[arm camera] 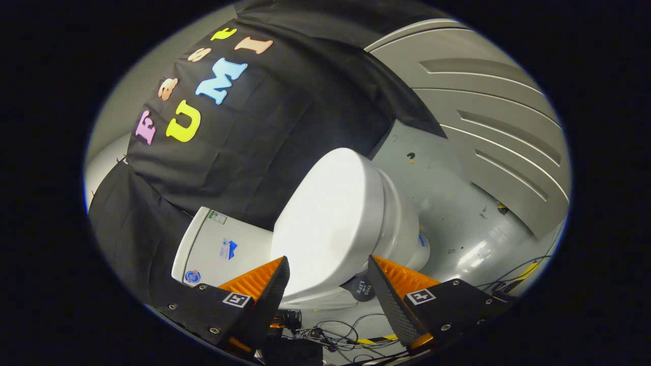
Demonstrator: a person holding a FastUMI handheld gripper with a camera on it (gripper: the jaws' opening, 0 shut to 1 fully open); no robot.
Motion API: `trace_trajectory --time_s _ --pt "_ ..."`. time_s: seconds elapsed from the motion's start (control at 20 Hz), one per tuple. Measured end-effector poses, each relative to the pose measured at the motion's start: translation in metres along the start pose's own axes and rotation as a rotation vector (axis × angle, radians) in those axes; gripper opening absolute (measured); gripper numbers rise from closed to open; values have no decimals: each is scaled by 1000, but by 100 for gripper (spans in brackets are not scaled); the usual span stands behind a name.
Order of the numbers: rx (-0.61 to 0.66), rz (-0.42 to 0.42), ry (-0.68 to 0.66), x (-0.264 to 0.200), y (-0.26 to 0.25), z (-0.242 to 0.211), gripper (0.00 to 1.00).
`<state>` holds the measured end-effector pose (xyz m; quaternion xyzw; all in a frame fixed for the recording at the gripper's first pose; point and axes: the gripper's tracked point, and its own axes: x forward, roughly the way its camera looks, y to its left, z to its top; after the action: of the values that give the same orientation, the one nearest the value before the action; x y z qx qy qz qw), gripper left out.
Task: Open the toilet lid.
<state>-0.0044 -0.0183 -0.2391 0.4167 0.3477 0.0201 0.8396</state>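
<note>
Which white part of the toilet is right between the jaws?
The lid, the smooth oval closed over the bowl. It sits between the open jaws of the gripper. The boxy tank lies off to the side.

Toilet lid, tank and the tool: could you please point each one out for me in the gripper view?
Toilet lid point(328, 218): gripper view, middle of its closed top face.
Tank point(224, 249): gripper view, its white top beside the lid.
Tool point(328, 277): gripper view, the gap between its open fingers, over the lid's edge.

The toilet lid point(330, 218) and bowl point(402, 223) look smooth and glossy — hard white ceramic or plastic. The floor point(457, 213) is sheeny grey, scuffed; the wall point(285, 127) is matt cloth — and the gripper point(328, 284), parted, has ribbed fingers point(254, 282).
</note>
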Motion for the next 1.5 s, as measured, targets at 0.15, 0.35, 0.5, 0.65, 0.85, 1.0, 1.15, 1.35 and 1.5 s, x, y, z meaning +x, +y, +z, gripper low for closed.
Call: trace_trajectory --time_s 0.15,0.35,0.5,0.65,0.85,1.0,1.15,1.35,1.5 --pt "60 -11 45 2 -14 -9 95" --pt "153 29 100 7 -13 -20 94" --pt "208 22 120 16 -23 -26 94" --pt "287 34 170 20 -25 -40 94" --pt "350 61 199 27 -22 -49 87" --pt "395 102 199 29 -15 -48 75" --pt "422 89 208 31 -23 -53 65" --pt "498 46 219 35 -32 -65 33" --pt "482 43 202 34 -32 -61 14"
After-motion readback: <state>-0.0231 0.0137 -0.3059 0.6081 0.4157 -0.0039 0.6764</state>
